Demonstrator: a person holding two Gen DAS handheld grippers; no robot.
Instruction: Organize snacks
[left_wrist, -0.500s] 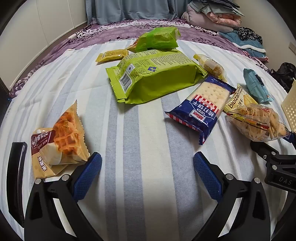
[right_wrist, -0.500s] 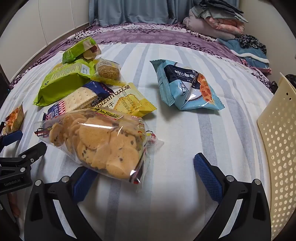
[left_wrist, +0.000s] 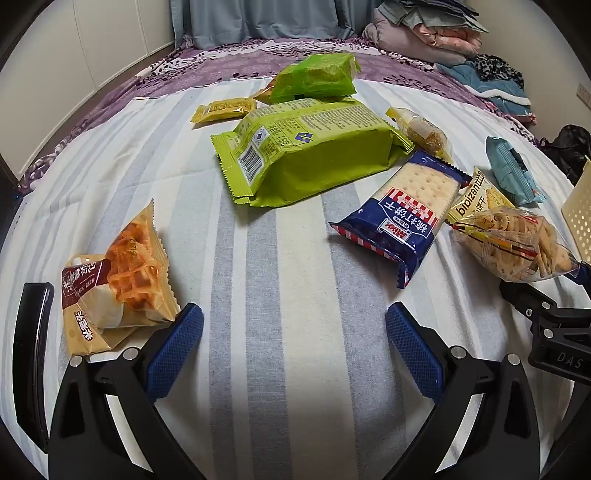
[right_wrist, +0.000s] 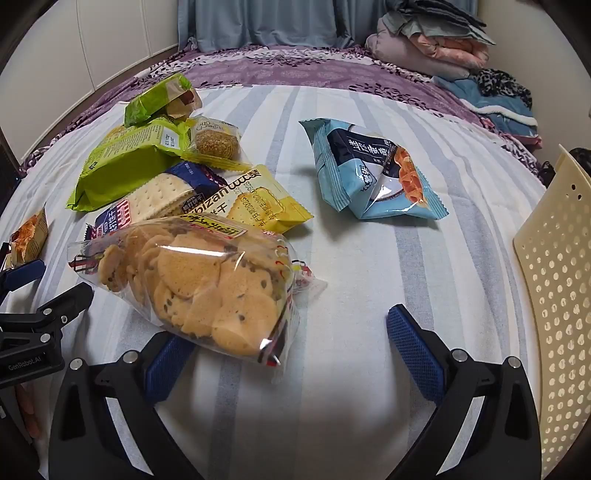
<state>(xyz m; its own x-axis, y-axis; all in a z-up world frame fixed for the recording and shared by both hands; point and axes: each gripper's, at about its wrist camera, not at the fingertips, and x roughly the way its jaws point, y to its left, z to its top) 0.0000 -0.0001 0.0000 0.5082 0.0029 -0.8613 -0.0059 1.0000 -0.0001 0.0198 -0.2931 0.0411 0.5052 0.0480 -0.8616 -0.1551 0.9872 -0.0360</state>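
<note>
Both grippers, left (left_wrist: 294, 347) and right (right_wrist: 294, 345), fingers wide, empty. Snacks scattered on bed (right_wrist: 369, 258); cookie bag (right_wrist: 199, 284) overlaps right's left finger. Risk: crushing cookies, crinkly film slipping.

Striped sheet (left_wrist: 288, 280), blue/white/grey bands, covers near part of bed. Purple floral bedspread (right_wrist: 295, 70) beyond it, toward far end. Blue curtain (left_wrist: 258, 18) hangs behind bed. White cupboard doors (left_wrist: 92, 44) on left wall. Far right corner: pile of folded clothes & bedding (right_wrist: 436, 37), pink, grey, blue, w/ a dark patterned piece (right_wrist: 502, 83) on top of the blue. Dark bag (left_wrist: 570, 146) at right edge, off the bed.
</note>
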